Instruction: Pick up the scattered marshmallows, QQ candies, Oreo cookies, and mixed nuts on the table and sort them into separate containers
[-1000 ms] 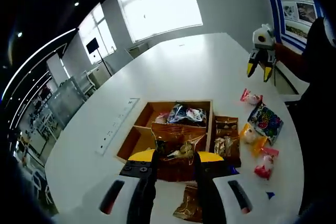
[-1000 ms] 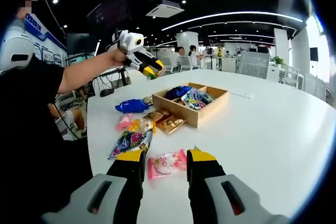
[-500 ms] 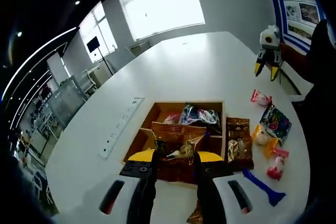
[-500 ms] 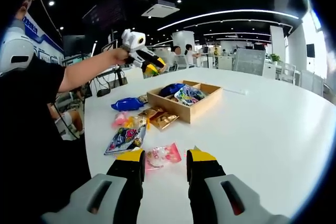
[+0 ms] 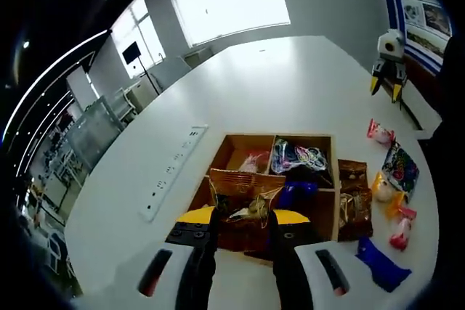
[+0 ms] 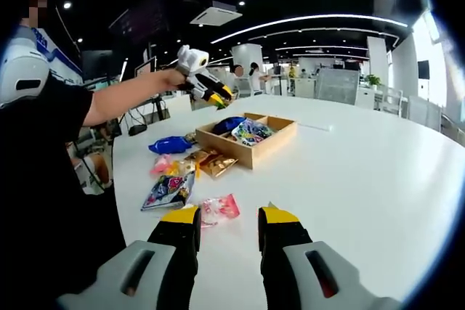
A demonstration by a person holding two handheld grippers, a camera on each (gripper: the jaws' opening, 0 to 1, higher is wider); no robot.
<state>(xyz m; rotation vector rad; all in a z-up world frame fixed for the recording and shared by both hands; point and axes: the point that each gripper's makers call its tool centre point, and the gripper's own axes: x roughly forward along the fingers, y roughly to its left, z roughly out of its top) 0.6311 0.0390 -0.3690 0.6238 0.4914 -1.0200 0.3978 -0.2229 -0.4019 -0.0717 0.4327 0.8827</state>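
1. The left tool (image 5: 243, 217) is gripping a brown and gold snack packet (image 5: 245, 205) between its closed jaws and is holding it above the near part of the wooden tray (image 5: 234, 152). My judgement: it is being carried to a compartment, so the person should bring it right over the correct one, lower it inside the walls, and only then let go.
2. The tray is standing on the white worktop (image 5: 276, 85). Its compartments are already holding a pink packet, a colourful packet (image 5: 298, 157) and a blue packet (image 5: 294, 190).
3. More packets are lying beside the tray toward the worktop's edge: brown nut packets (image 5: 354, 197), a blue one (image 5: 381, 266) and small pink ones.
4. The right tool (image 6: 227, 217) is standing open and empty, just short of a pink candy packet (image 6: 219, 208) near the worktop's edge.
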